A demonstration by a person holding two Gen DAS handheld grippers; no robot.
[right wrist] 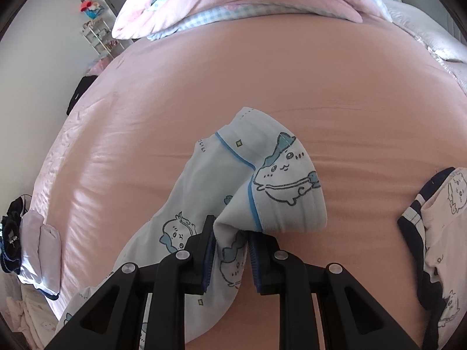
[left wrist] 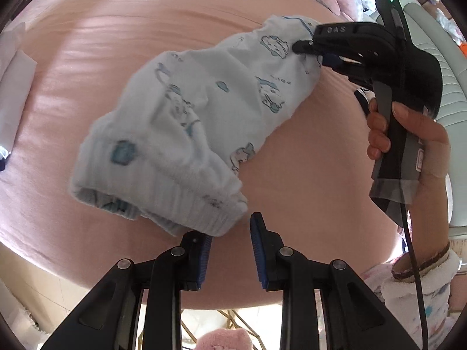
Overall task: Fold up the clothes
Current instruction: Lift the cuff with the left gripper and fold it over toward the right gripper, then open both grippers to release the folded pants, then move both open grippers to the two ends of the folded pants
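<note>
Light blue pyjama trousers (left wrist: 204,116) with a cartoon print hang over the pink bed sheet (left wrist: 306,160). In the left wrist view, my right gripper (left wrist: 309,48) is shut on one end of them at the upper right, held by a hand (left wrist: 414,137). The ribbed waistband (left wrist: 163,198) droops at the lower left, its edge brushing the left fingertip of my left gripper (left wrist: 230,233), which is open with nothing between its pads. In the right wrist view, my right gripper (right wrist: 230,242) pinches a fold of the trousers (right wrist: 262,180), and the rest trails down to the left.
A pink and navy printed garment (right wrist: 440,233) lies at the bed's right edge. Folded white cloth (right wrist: 41,248) and a dark item (right wrist: 11,233) sit at the left edge. A pink quilt (right wrist: 248,3) and checked bedding are heaped at the far end. A wire shelf (right wrist: 99,38) stands by the wall.
</note>
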